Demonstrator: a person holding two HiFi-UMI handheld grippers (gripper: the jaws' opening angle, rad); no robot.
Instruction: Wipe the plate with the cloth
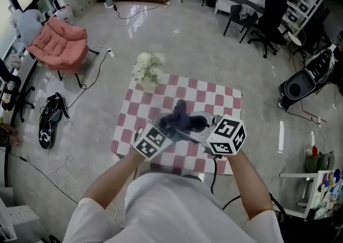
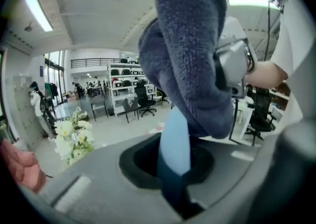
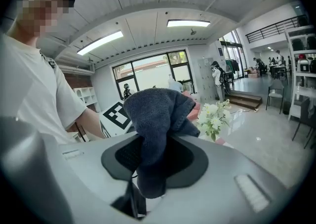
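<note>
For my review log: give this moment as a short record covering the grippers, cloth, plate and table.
left gripper: shut on plate, light blue, seen edge-on
right gripper: shut on cloth, dark blue
contact: cloth draped over the plate's upper edge
location: both held up above the checkered table
other: white flowers at the table's far left corner

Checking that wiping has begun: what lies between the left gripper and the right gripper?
The dark blue cloth, bunched between them in the head view; the right gripper clamps it, draped over the light blue plate in the left gripper.
</note>
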